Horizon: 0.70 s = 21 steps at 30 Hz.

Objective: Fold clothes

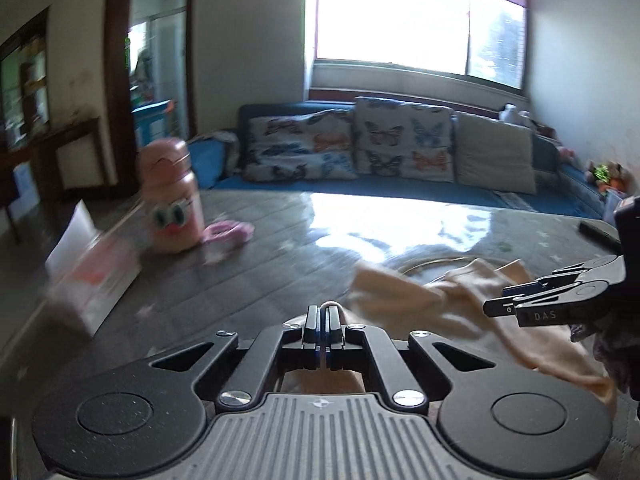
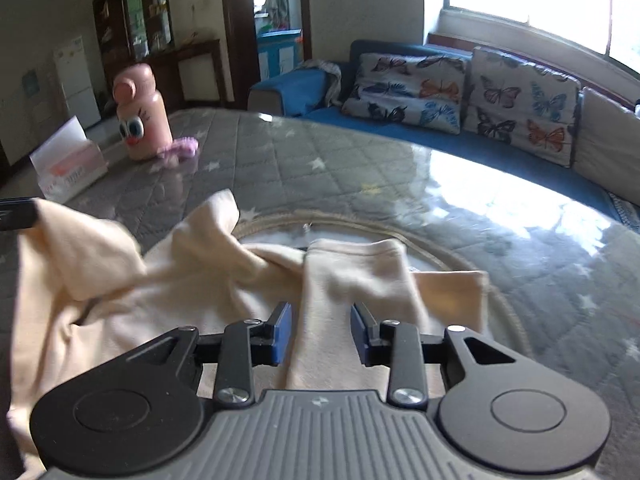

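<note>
Left wrist view shows the left gripper [image 1: 323, 312] clenched on a fold of the cream garment [image 1: 420, 300]. Right wrist view has the right gripper [image 2: 320, 320] released, its blue pads [image 2: 282, 334] spread either side of a raised fold. That garment lies crumpled on the grey quilted table [image 2: 280, 152], well apart from the pink bottle [image 2: 138, 114] and tissue box [image 2: 68, 164].

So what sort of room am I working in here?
Most likely a home living room. A blue sofa with butterfly cushions sits under a big window, and the cream garment lies on a table with a quilted grey cover beside a pink bottle.
</note>
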### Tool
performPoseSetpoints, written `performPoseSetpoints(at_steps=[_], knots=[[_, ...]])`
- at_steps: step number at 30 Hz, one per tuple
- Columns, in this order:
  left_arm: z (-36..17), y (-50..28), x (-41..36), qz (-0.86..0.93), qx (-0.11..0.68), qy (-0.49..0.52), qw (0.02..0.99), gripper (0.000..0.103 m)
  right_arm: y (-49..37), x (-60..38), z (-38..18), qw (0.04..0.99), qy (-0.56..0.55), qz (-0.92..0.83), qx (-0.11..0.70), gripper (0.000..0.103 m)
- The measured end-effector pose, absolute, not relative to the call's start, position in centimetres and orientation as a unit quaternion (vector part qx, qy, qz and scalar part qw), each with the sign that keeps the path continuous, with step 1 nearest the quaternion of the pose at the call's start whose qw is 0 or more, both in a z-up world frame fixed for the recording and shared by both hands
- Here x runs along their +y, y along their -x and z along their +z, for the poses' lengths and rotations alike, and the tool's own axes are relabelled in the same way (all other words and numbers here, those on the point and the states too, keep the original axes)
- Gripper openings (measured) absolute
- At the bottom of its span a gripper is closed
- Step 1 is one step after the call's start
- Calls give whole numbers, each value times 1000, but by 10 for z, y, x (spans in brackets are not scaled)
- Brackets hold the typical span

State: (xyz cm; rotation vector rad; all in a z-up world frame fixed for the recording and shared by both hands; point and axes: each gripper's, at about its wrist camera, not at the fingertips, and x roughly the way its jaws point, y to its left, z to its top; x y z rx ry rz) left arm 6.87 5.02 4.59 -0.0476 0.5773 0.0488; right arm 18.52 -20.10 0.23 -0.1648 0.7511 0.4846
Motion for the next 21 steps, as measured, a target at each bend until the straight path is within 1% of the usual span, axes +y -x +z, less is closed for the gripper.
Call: performPoseSetpoints(at_steps=[4,5,6,8,9,16,21], knots=[[34,-55,68,45,297,49,953,2,-193,-188,-10,895,90,232,371,30],[31,-52,70,48,301,50,951,2,-194,-184,-14,894,93,232,373,27],[29,-51,72,51,304,51,950,2,-196,-181,-17,893,95,231,375,16],[26,-50,75,55,307,54,949,2,-198,-178,-20,893,98,227,377,5],[26,-49,76,57,307,56,948,2,-197,-182,-17,895,95,222,374,3],[29,-37,82,66,298,66,950,2,-178,-226,13,921,62,180,341,2],[36,-24,90,73,289,77,951,2,-148,-275,41,941,43,136,308,2]])
